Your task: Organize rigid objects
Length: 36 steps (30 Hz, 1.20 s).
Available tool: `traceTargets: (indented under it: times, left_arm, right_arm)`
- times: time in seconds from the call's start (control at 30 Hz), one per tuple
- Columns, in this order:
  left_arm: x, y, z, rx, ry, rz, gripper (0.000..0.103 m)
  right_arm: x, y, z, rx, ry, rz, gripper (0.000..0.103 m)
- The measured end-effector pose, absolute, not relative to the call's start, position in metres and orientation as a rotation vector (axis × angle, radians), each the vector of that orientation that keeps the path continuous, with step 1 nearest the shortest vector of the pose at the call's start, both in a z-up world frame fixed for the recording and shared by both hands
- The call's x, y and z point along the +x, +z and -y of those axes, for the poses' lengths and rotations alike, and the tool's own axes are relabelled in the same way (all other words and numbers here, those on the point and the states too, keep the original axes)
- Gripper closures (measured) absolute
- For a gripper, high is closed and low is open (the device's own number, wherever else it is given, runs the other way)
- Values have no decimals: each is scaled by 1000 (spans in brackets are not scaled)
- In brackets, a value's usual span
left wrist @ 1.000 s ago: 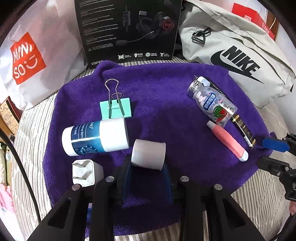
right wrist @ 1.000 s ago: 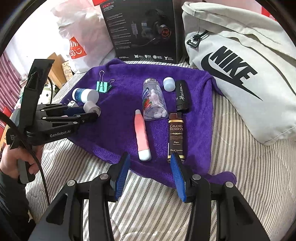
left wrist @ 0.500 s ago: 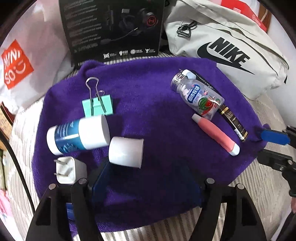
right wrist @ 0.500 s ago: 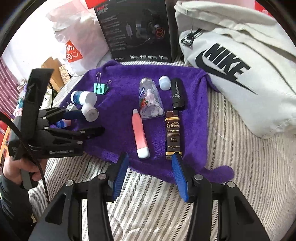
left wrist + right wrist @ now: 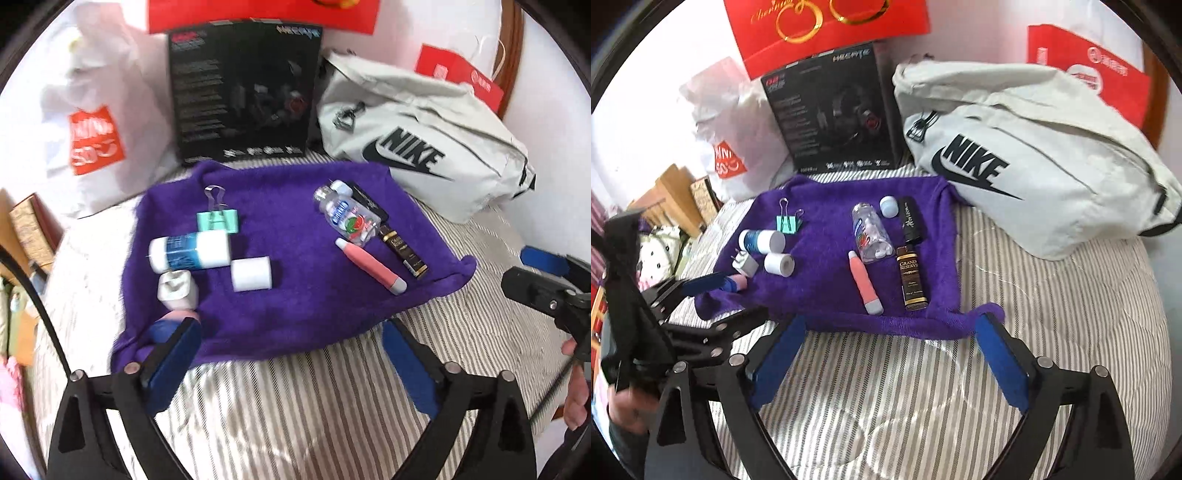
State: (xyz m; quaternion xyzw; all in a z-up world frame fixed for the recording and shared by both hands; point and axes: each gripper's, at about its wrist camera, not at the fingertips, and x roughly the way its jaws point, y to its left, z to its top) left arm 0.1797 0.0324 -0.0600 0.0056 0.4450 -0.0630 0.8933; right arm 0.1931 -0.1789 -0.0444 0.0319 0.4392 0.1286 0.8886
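A purple towel (image 5: 295, 306) lies on striped bedding. On its left side lie a white roll (image 5: 252, 274), a blue-and-white bottle (image 5: 190, 251), a white plug (image 5: 177, 290) and a teal binder clip (image 5: 218, 220). On its right side lie a clear candy bottle (image 5: 349, 218), a pink tube (image 5: 369, 266) and a slim dark box (image 5: 404, 251). My left gripper (image 5: 291, 328) hovers over the towel's near edge, its jaws opening with nothing between them. My right gripper (image 5: 890, 321) hangs over the near edge too, jaws opening and empty. A small pink-and-blue thing (image 5: 735, 284) lies by the left gripper (image 5: 731, 299).
A grey Nike bag (image 5: 1034, 166) fills the back right. A black headset box (image 5: 834, 122) and a white shopping bag (image 5: 731, 147) stand behind the towel, with red bags at the wall. Striped bedding (image 5: 923, 406) spreads in front. A person's hand (image 5: 576, 398) shows at the right edge.
Both grippers have drawn back and upward from the towel and opened wide. The white roll, earlier right at the left gripper's tips, now lies apart from it beside the bottle.
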Motion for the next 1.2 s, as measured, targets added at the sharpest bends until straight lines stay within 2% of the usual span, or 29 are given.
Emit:
traceTargets:
  times: [0.2,0.8,1.2]
  left_arm:
    - [149,-36,-44,-4,-23,-919,0]
    - [57,-20,-28,50,53,-880,0]
    - [25,-9,-21,51,53,-850,0]
  right_arm:
    - [172,-28,184,57,176,-895,0]
    - [70,-11,183,-51,134,-863,0]
    - [41,-7,181,-59,132,-831,0]
